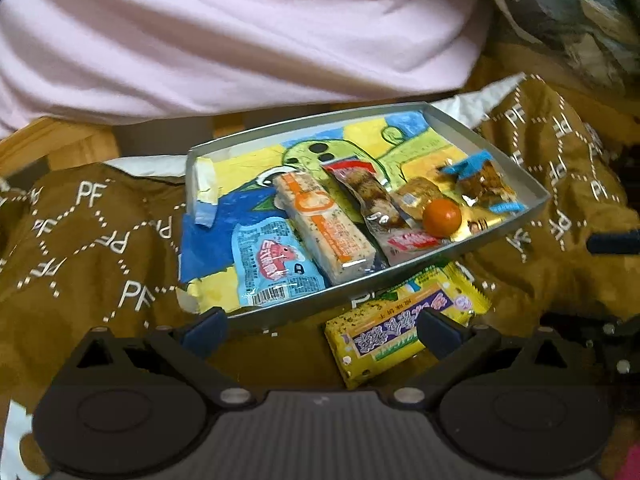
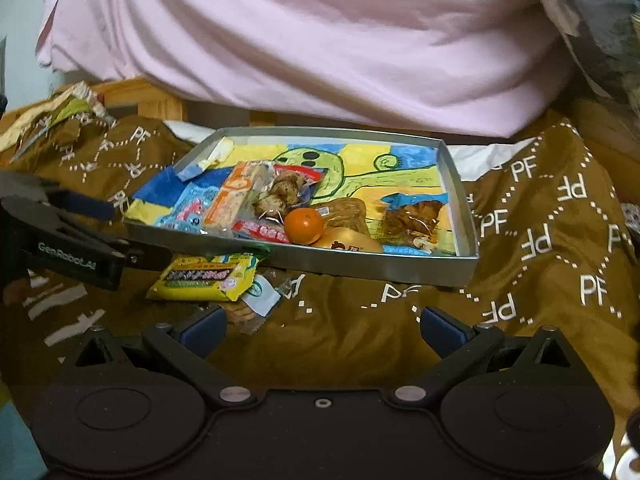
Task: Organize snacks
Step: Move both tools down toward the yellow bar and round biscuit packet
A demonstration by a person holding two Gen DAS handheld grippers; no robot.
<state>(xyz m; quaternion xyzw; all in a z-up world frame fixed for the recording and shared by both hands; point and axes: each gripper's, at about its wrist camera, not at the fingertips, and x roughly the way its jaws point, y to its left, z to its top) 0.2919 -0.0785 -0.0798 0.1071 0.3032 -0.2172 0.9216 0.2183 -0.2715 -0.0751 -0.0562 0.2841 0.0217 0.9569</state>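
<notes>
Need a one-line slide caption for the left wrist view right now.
Open left tongs hover over a yellow snack packet lying on brown cloth, just outside the silver tray of sorted snacks.

Dim indoor light, soft blur, fisheye warp w/ dark vignette at corners.

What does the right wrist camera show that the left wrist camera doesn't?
Only the right wrist view shows the left gripper from the side, a small green and white packet beside the yellow packet, and crumpled wrappers far left. Only the left wrist view shows its own open fingers framing the yellow packet close up. Both show the silver tray of snacks with the orange ball, the brown printed cloth and the pink fabric.
</notes>
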